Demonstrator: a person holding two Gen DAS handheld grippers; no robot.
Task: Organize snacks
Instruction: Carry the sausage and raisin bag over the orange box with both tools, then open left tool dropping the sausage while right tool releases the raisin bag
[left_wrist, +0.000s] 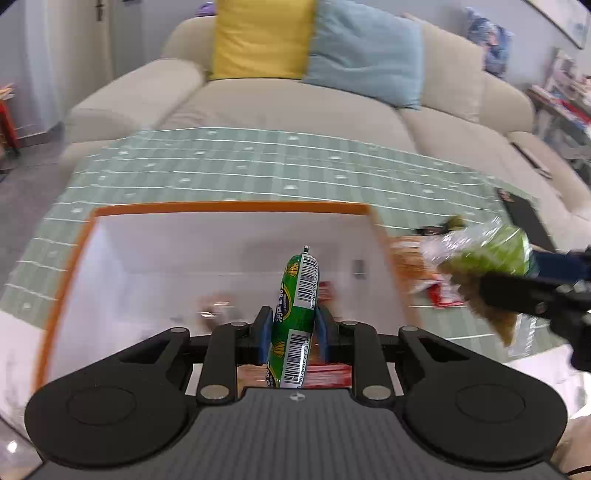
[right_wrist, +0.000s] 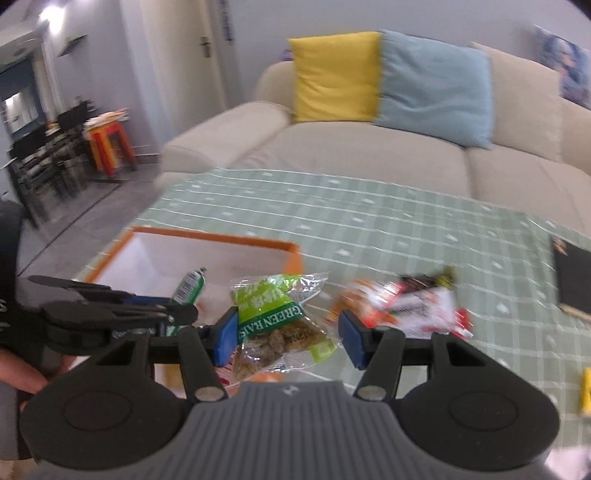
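My left gripper (left_wrist: 293, 332) is shut on a green sausage stick (left_wrist: 295, 314) with barcodes, held upright over the white box with an orange rim (left_wrist: 229, 207). The stick also shows in the right wrist view (right_wrist: 190, 290), with the left gripper (right_wrist: 173, 314) at the left. My right gripper (right_wrist: 288, 338) is open, and a clear and green raisin packet (right_wrist: 275, 325) lies between its pads, touching the left one. In the left wrist view the raisin packet (left_wrist: 484, 258) hangs at the right, by the box's right rim.
Red and white snack packets (right_wrist: 413, 306) lie on the green checked tablecloth (right_wrist: 369, 221) right of the box. A black object (right_wrist: 574, 280) lies at the far right and a yellow item (right_wrist: 585, 391) at the right edge. A beige sofa (right_wrist: 369, 147) stands behind.
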